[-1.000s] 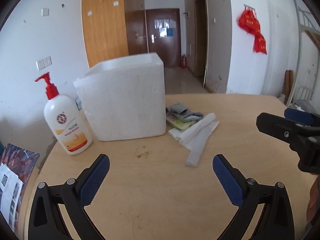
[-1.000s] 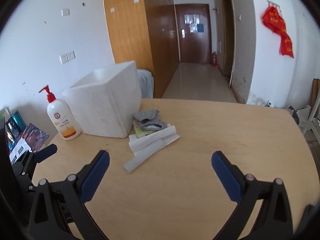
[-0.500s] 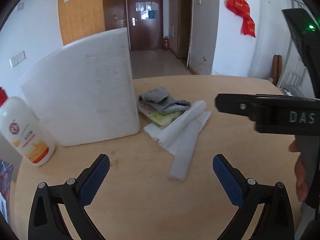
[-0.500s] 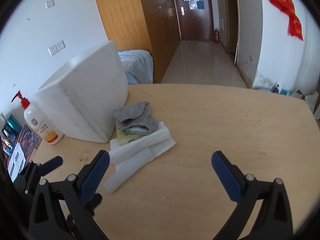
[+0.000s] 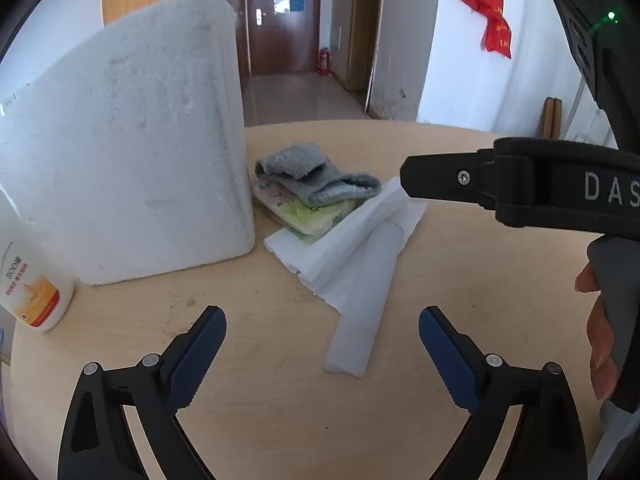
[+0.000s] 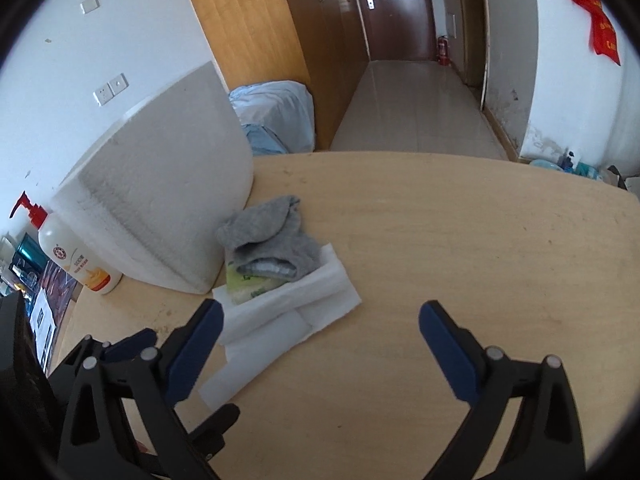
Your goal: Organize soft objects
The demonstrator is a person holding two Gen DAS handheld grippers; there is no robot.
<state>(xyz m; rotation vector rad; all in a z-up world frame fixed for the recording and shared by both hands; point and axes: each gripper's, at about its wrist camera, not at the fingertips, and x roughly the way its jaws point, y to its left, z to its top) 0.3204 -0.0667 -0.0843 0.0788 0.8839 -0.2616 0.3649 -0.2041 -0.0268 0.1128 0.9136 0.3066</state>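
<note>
Now, left view: the left hand-held gripper (image 5: 322, 340) is spread wide and holds nothing. The gray sock (image 5: 316, 178) lies on a green pack (image 5: 316, 212) and white paper (image 5: 360, 256), just beside the foam box (image 5: 128, 148), near the tabletop (image 5: 280, 380) back left corner.
Left risk: a grab may drag the paper along.
Right view: the right hand-held gripper (image 6: 320, 340) is spread wide, empty.
Right risk: it may bump the left tool nearby.

A lotion pump bottle (image 6: 76, 256) is standing at far left, touching the table (image 6: 480, 248). A red hanging ornament (image 5: 486, 20) is hanging on the wall ahead-right.
</note>
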